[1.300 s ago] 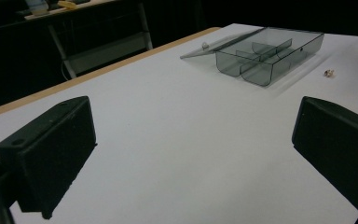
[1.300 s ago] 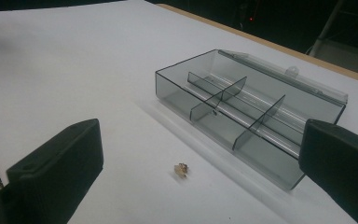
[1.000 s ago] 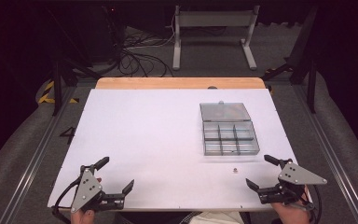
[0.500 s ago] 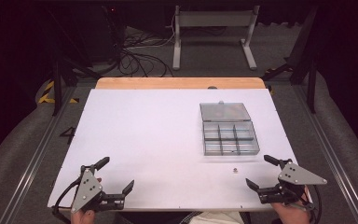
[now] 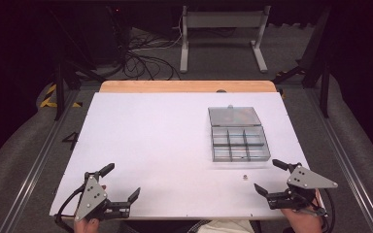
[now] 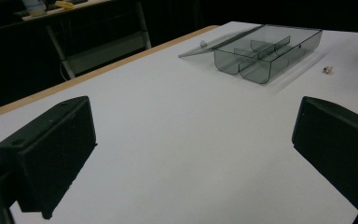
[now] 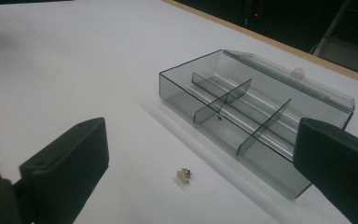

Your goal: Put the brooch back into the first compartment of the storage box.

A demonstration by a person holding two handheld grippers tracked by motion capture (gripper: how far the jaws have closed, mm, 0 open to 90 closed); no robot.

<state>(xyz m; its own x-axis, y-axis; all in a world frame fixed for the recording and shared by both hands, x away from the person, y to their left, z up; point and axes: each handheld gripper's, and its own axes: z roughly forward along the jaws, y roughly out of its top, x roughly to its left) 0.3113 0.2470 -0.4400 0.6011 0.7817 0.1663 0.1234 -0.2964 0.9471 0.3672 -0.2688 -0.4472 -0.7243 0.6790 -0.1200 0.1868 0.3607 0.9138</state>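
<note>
Since nothing has moved, both the left hand-held gripper (image 5: 122, 182) and right hand-held gripper (image 5: 267, 176) stay released at the surface's (image 5: 150, 141) near corners, the tiny brass-coloured part (image 7: 184, 174) beside the clear grey plastic compartment box (image 7: 242, 109) awaiting pickup

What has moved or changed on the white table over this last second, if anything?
Nothing visibly changed. The left gripper and the right gripper sit at the near edge of the white table, jaws open and empty as before. The clear grey plastic compartment box lies with its lid folded back, and the tiny brownish metal piece lies just in front of it, untouched.
</note>
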